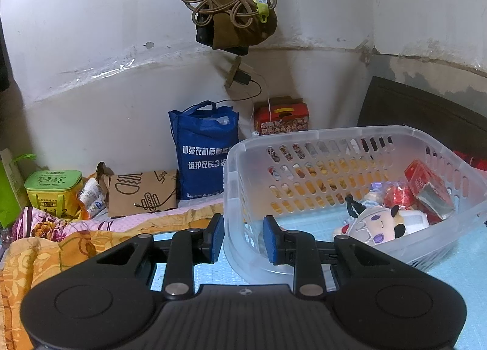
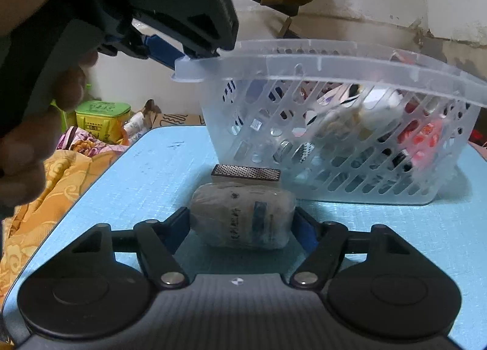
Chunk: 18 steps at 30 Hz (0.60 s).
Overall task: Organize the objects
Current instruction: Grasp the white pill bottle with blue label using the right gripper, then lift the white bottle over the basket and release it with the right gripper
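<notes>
A clear plastic basket stands tilted on the light blue table. It holds a plush doll, a red box and red wrapped items. My left gripper straddles the basket's near-left corner wall, one pad outside and one inside, and lifts that corner; it also shows in the right wrist view. My right gripper is shut on a white wrapped roll low over the table. A flat box with a metal-mesh side lies just beyond the roll, before the basket.
Left of the table lies orange and floral bedding. Beyond it stand a green tin, a brown paper bag, a blue tote bag and a red carton. A cord bundle hangs on the wall.
</notes>
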{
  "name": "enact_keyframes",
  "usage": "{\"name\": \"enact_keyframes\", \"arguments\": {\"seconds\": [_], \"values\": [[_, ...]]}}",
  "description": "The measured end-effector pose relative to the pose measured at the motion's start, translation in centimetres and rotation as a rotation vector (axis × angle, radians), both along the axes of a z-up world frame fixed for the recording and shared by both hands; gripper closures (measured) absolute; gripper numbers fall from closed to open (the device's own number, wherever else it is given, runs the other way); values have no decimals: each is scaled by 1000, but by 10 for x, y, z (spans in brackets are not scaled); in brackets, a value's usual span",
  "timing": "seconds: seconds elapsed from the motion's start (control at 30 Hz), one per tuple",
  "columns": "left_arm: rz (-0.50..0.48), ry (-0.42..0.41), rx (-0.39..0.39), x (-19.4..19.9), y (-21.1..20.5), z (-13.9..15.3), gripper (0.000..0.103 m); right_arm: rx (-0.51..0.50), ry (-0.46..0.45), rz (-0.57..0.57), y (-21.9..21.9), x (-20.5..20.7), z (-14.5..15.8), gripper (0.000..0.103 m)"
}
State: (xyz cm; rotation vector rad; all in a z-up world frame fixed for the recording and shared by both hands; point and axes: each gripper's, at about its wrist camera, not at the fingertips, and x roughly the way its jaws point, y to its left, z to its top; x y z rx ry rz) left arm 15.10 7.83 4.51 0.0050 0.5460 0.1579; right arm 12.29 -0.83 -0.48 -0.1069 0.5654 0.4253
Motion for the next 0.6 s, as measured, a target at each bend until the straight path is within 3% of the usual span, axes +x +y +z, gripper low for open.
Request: {"name": "enact_keyframes", "arguments": {"seconds": [0.2, 0.6], "values": [[1, -1, 3, 0, 0, 0, 72, -8, -64, -1, -38, -16, 16, 29], [16, -2, 28, 0, -5, 0, 72, 81, -130, 3, -107, -42, 49, 29]]}}
